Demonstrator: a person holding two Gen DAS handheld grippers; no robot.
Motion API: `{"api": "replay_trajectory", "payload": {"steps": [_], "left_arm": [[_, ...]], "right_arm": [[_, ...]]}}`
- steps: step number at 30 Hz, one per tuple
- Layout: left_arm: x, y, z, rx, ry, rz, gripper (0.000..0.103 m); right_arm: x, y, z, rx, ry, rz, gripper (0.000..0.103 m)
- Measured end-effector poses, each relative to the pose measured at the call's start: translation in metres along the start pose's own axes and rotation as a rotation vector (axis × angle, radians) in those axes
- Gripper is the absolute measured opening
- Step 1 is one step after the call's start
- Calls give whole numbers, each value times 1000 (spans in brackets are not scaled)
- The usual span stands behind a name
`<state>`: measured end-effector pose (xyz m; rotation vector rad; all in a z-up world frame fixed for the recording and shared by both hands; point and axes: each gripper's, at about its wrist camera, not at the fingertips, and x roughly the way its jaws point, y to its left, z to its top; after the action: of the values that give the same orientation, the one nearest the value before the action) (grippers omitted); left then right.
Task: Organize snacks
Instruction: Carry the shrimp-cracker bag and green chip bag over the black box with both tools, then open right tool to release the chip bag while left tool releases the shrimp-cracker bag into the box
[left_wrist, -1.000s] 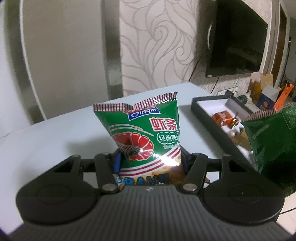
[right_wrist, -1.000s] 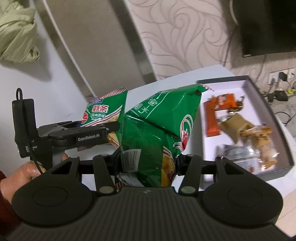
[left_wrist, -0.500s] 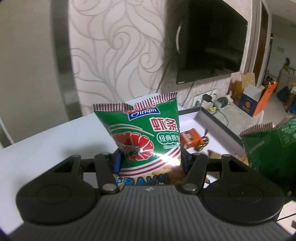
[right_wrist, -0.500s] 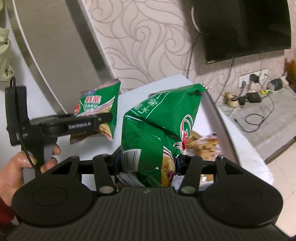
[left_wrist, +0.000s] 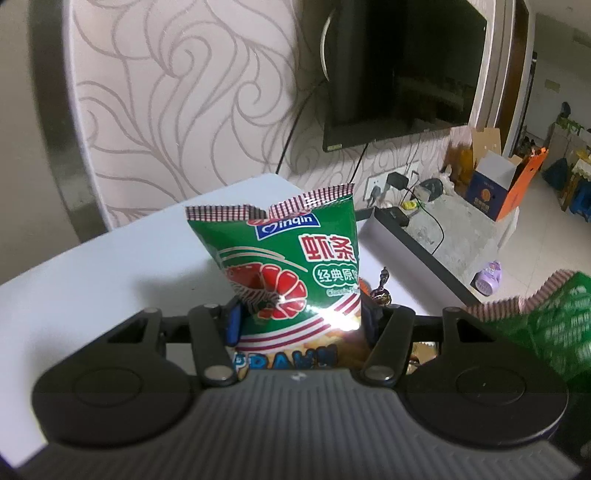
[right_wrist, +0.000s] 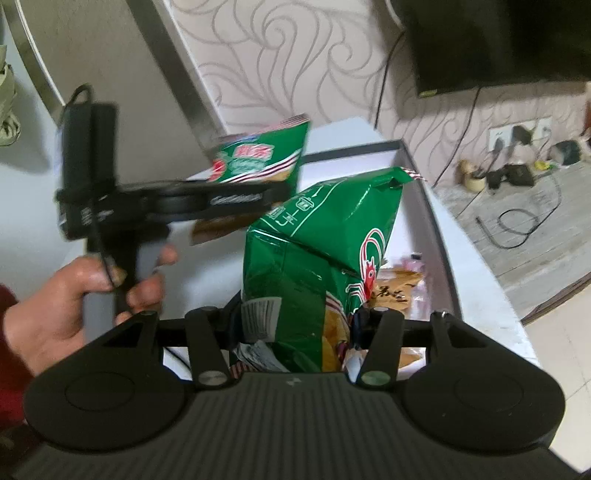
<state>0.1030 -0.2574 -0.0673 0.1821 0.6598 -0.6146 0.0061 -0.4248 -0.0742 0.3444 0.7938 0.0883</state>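
Both hands have swung across the white surface (left_wrist: 92, 266) toward the dark-walled tray (right_wrist: 424, 173), which at the earlier frame lay fully open to view at the right gripper's 2 o'clock and now sits directly beyond it, at 12 to 1 o'clock. Several small packets (right_wrist: 395, 291) already lie inside the tray, so part of the sorting appears done. Two bags remain in hand, neither yet set down. The right gripper (right_wrist: 295, 321) has its jaws clamped on the lower end of the large green bag (right_wrist: 325, 240), carried upright over the tray's near end. The left gripper (left_wrist: 301, 325) has its jaws clamped on the small prawn-stick bag (left_wrist: 291, 258), held upright above the surface at the tray's 9 o'clock side. The person's left hand (right_wrist: 74, 295) grips that handle. Remaining, in my judgement: lower and release both bags into the tray.
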Motion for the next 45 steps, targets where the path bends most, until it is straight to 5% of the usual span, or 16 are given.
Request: {"api": "replay_trajectory", "payload": {"steps": [23, 28, 32, 36, 41, 45], "left_arm": [[53, -15, 24, -14, 28, 51, 64], [46, -20, 25, 0, -7, 35, 79], [42, -22, 28, -4, -26, 19, 81], [42, -22, 27, -4, -18, 20, 82], [41, -20, 28, -12, -20, 11, 82], [37, -20, 28, -14, -27, 19, 82]], "right_arm": [[49, -22, 33, -50, 156, 117, 57], [56, -18, 34, -76, 192, 134, 60], [44, -17, 38, -101, 153, 91, 79], [31, -20, 41, -110, 120, 75, 81], [9, -12, 39, -197, -8, -60, 74], [13, -1, 37, -230, -15, -22, 62]]}}
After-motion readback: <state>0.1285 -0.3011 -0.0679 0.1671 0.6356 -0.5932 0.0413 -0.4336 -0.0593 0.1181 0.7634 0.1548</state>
